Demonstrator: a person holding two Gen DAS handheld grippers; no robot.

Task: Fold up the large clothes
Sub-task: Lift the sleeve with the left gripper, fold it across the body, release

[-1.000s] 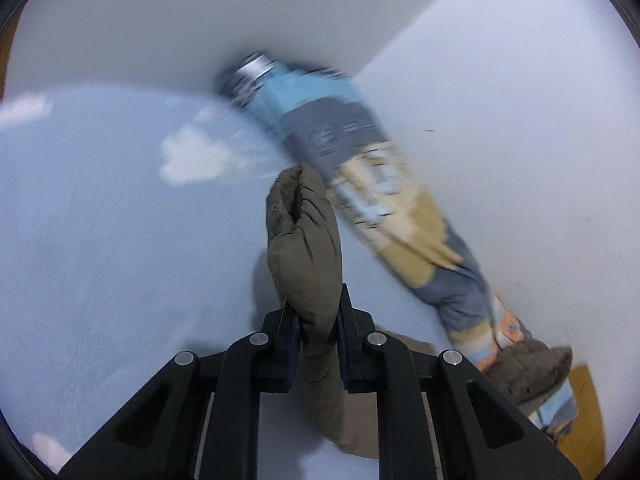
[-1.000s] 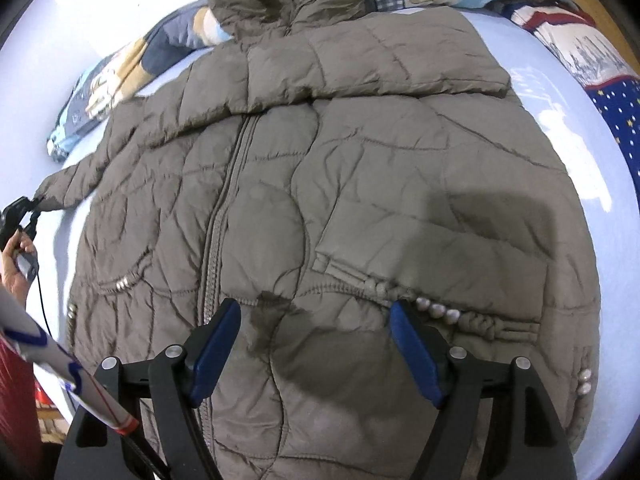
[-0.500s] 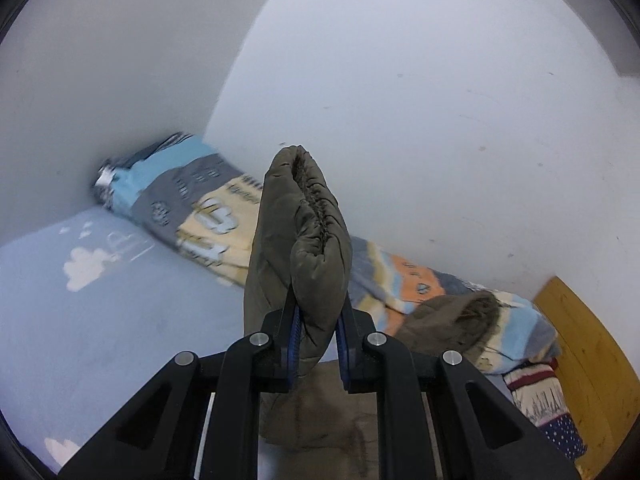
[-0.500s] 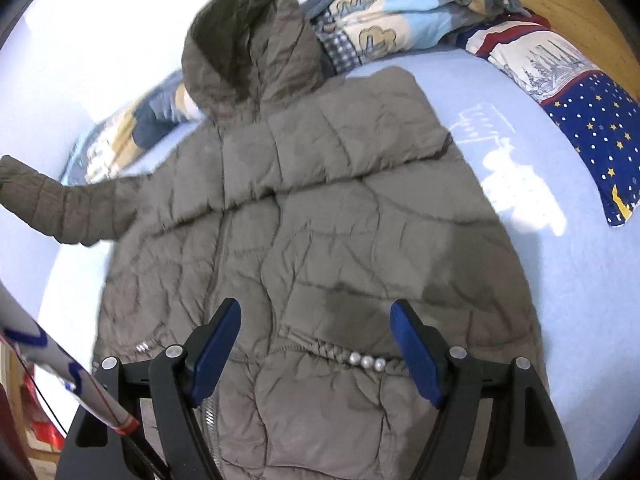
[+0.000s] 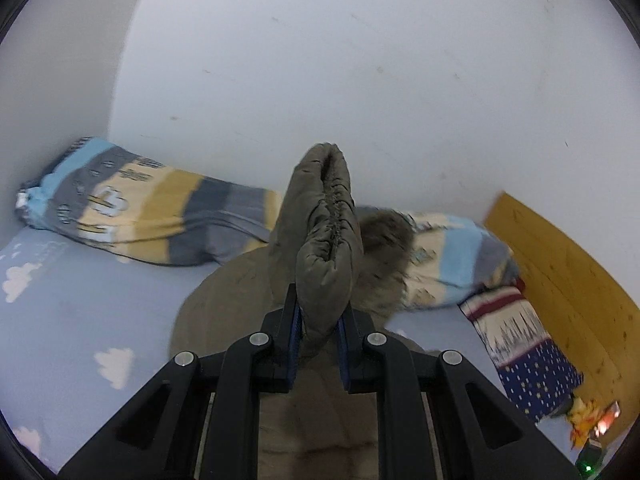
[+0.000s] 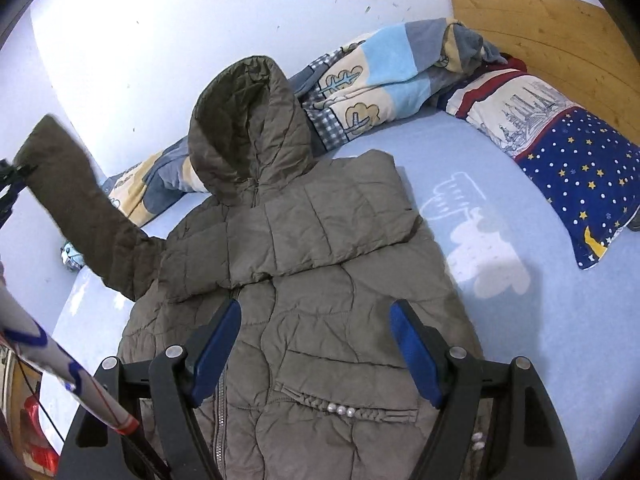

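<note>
Here the jacket lies hood toward the wall; left tongs pinch its raised sleeve, right tongs spread.

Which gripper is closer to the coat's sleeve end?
Left. The left gripper has its fingers shut on the sleeve cuff, lifted off the bed. The right gripper hangs open above the coat's front, away from that cuff.

My bed's pale-blue sheet with white cartoon prints carries everything here. Spread flat on it lies the olive-brown quilted hooded jacket. Beyond the jacket's hood, against the wall, a rumpled blue-grey-and-cream fleece blanket; right of the jacket, a navy star-print pillow.
</note>
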